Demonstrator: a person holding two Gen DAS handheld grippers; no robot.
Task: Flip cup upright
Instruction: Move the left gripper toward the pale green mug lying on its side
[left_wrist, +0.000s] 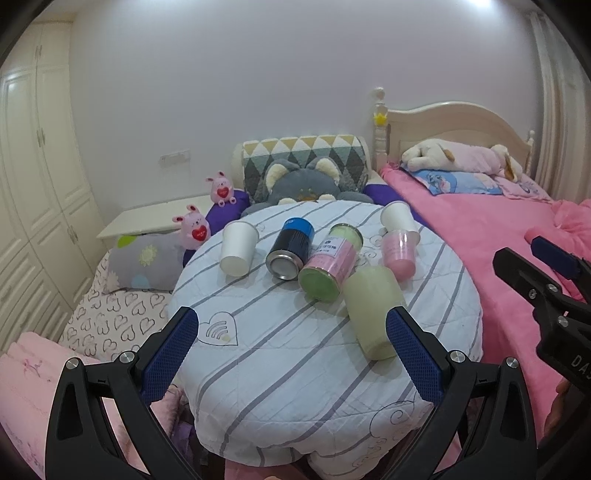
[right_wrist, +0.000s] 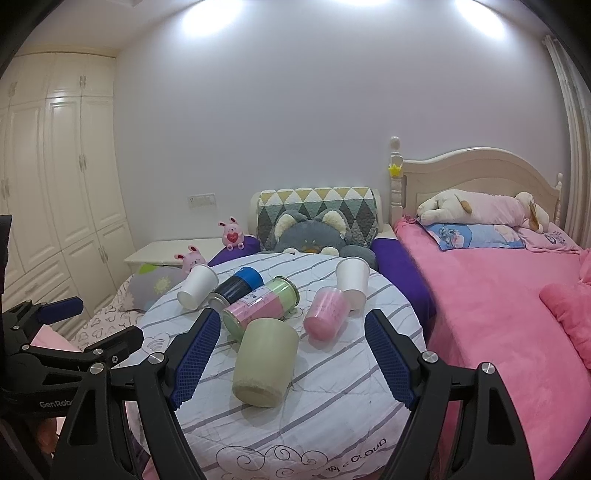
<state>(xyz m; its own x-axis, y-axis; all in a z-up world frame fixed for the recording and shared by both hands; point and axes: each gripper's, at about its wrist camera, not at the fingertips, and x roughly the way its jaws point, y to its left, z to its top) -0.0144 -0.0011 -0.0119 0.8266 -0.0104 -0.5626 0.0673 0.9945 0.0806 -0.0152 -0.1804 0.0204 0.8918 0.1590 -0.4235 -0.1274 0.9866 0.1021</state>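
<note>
You are working over a round surface (right_wrist: 332, 417) draped in a striped quilt, and its near edge is curving away just below both tools. A pink bed (right_wrist: 498, 314) is pressing against its right side; pillows are lying off its left edge.

Your left gripper (left_wrist: 291, 343) is hovering with its jaws spread wide and nothing between them. Bare quilt is lying in that gap, so there is open room there. Your right gripper (right_wrist: 291, 354) is likewise released, grasping nothing.

The green cup (right_wrist: 264, 363) is lying on its side on the near half of the surface, its closed end facing you. In the right wrist view it is sitting between the jaws (nearer the left finger), touching neither. In the left wrist view the same green cup (left_wrist: 373, 310) is lying just beside the right finger.

Behind it, crowded together, a pink cup (right_wrist: 325, 314), a pink-green can (right_wrist: 258, 306), a blue can (right_wrist: 236, 286) and a white cup (right_wrist: 195, 288) are all lying tipped. Another white cup (right_wrist: 352, 280) is standing at the back.
</note>
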